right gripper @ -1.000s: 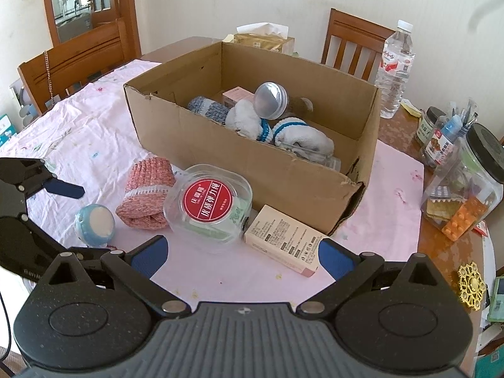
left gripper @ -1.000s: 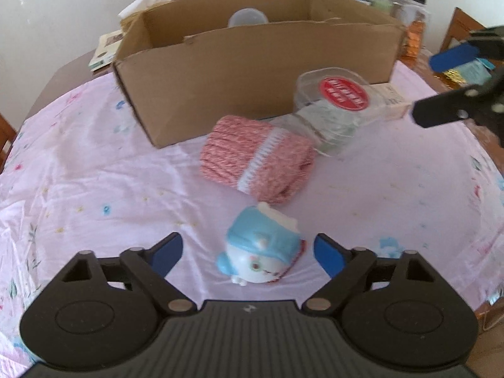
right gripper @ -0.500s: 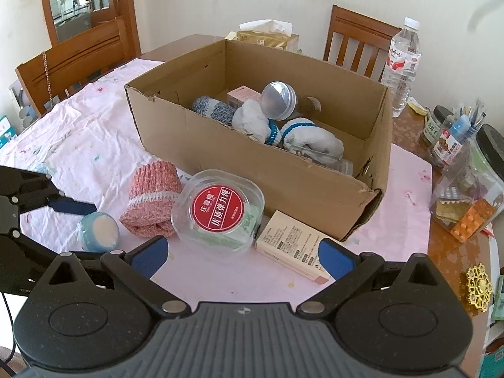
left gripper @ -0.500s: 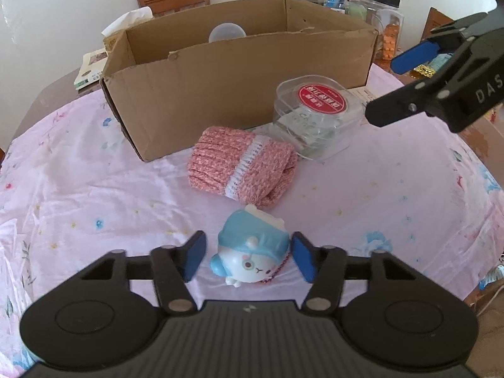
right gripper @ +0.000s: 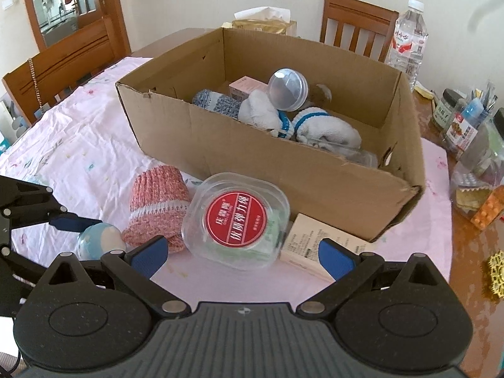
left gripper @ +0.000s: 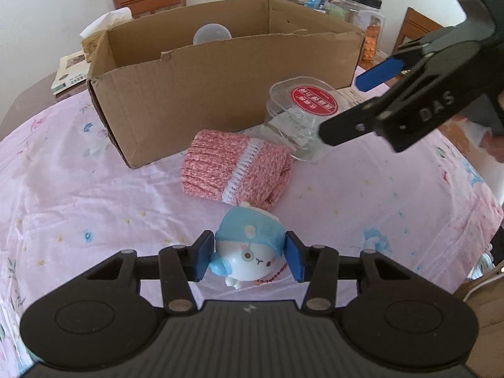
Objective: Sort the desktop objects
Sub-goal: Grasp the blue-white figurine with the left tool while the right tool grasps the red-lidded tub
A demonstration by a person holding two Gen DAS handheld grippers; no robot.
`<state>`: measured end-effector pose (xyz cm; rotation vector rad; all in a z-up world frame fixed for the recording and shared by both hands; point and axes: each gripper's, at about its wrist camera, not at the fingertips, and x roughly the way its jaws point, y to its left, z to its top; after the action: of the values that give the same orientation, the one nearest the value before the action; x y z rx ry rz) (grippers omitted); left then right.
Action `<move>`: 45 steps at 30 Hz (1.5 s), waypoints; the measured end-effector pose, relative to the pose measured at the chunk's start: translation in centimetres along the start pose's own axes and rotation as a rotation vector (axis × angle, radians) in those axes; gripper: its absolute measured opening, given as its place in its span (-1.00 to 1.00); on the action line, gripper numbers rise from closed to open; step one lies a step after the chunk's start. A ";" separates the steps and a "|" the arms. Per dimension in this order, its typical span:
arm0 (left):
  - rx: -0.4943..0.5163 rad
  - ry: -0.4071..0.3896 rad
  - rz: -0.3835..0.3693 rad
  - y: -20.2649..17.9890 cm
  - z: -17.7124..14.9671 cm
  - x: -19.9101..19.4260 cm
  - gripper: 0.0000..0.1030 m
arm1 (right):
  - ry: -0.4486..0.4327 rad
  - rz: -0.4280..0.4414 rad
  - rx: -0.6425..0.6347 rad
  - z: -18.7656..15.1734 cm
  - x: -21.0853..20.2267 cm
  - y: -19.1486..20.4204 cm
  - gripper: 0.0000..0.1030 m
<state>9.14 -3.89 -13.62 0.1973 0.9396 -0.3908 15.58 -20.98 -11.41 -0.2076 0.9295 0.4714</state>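
The left gripper point(left gripper: 249, 256) holds the blue toy point(left gripper: 249, 245) narrowly, just before the pink sock point(left gripper: 234, 170). The right gripper point(right gripper: 242, 253) is wide above the clear container point(right gripper: 236, 220), beside this sock.

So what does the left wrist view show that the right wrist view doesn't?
Only the left wrist view: the toy's face, with the left gripper shut on its sides. Only the right wrist view: the box contents, namely socks and a capsule. Both: the pink sock, the tub and the open right gripper.
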 end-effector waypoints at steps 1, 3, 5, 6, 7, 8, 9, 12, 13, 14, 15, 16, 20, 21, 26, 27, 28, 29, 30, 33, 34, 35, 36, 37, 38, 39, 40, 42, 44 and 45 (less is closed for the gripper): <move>0.006 0.001 -0.004 0.1 -0.1 -0.1 -0.08 | 0.001 -0.004 0.009 0.1 0.3 0.1 1.00; 0.012 0.005 -0.015 0.5 -0.2 -0.3 -0.08 | 0.002 -0.017 0.027 0.2 0.9 0.3 1.00; 0.014 0.007 -0.025 0.9 -0.2 -0.4 -0.08 | 0.003 -0.038 0.045 0.4 1.4 0.5 1.00; 0.017 0.009 -0.026 1.1 -0.2 -0.4 -0.08 | 0.002 -0.043 0.054 0.5 1.6 0.6 1.00; 0.021 0.009 -0.031 1.2 -0.3 -0.5 -0.08 | 0.001 -0.049 0.064 0.6 1.8 0.7 1.00; 0.025 0.008 -0.031 1.3 -0.3 -0.5 -0.08 | 0.001 -0.057 0.073 0.7 2.0 0.7 1.00; 0.030 0.008 -0.031 1.4 -0.3 -0.5 -0.08 | 0.001 -0.064 0.083 0.8 2.2 0.8 1.00; 0.039 0.007 -0.036 1.8 -0.3 -0.6 -0.08 | 0.002 -0.084 0.106 1.1 2.8 0.8 0.99; 0.042 0.008 -0.039 1.9 -0.3 -0.6 -0.08 | 0.003 -0.089 0.112 1.1 2.9 0.9 0.99; 0.045 0.007 -0.040 2.0 -0.4 -0.6 -0.08 | 0.002 -0.093 0.118 1.2 3.0 0.9 0.98; 0.046 0.007 -0.041 2.1 -0.4 -0.6 -0.08 | 0.003 -0.094 0.120 1.3 3.1 1.0 0.98; 0.047 0.007 -0.045 2.1 -0.4 -0.6 -0.08 | 0.004 -0.098 0.120 1.3 3.2 1.1 0.97; 0.049 0.004 -0.054 2.5 -0.3 -0.7 -0.08 | 0.005 -0.097 0.110 1.5 3.5 1.5 0.88; 0.050 0.004 -0.056 2.6 -0.3 -0.6 -0.08 | 0.011 -0.101 0.106 1.5 3.7 1.6 0.86; 0.047 0.001 -0.066 3.2 -0.2 -0.7 -0.08 | 0.020 -0.116 0.103 1.7 3.6 1.6 0.69; 0.047 0.000 -0.068 3.2 -0.1 -0.7 -0.08 | 0.025 -0.122 0.098 1.7 3.6 1.6 0.65; 0.049 -0.001 -0.072 3.3 -0.1 -0.7 -0.08 | 0.031 -0.130 0.095 1.8 3.7 1.6 0.58; 0.051 -0.002 -0.074 3.4 0.0 -0.7 -0.08 | 0.034 -0.128 0.095 1.8 3.6 1.5 0.57; 0.053 -0.004 -0.076 3.5 0.0 -0.7 -0.08 | 0.037 -0.125 0.098 1.8 3.6 1.5 0.57; 0.054 -0.007 -0.088 3.6 0.3 -0.8 -0.08 | 0.046 -0.130 0.089 1.8 3.4 1.6 0.57; 0.058 -0.009 -0.090 3.6 0.4 -0.8 -0.08 | 0.048 -0.128 0.087 1.8 3.3 1.6 0.57; 0.062 -0.010 -0.093 3.7 0.4 -0.9 -0.08 | 0.052 -0.124 0.085 1.8 3.2 1.6 0.57; 0.068 -0.011 -0.095 3.7 0.5 -0.9 -0.08 | 0.055 -0.121 0.079 1.9 3.1 1.6 0.57; 0.074 -0.013 -0.098 3.7 0.6 -1.0 -0.08 | 0.057 -0.119 0.072 2.0 3.0 1.6 0.56; 0.079 -0.013 -0.101 3.8 0.7 -1.1 -0.08 | 0.059 -0.117 0.061 2.0 2.8 1.7 0.56; 0.083 -0.014 -0.105 3.8 0.9 -1.1 -0.08 | 0.060 -0.115 0.050 2.1 2.6 1.8 0.56; 0.086 -0.015 -0.110 3.9 1.0 -1.3 -0.08 | 0.062 -0.112 0.038 2.2 2.4 1.9 0.56; 0.095 -0.017 -0.117 4.0 1.3 -1.5 -0.08 | 0.063 -0.102 0.019 2.5 1.8 1.9 0.55; 0.106 -0.022 -0.120 4.2 1.7 -1.8 -0.08 | 0.064 -0.092 -0.002 2.7 1.2 2.0 0.55; 0.108 -0.023 -0.124 4.2 1.9 -2.0 -0.08 | 0.065 -0.089 -0.017 2.9 0.9 2.0 0.55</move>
<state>11.23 -0.17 -10.89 0.2331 0.9109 -0.5584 17.14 -17.88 -10.39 -0.2796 0.9754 0.3925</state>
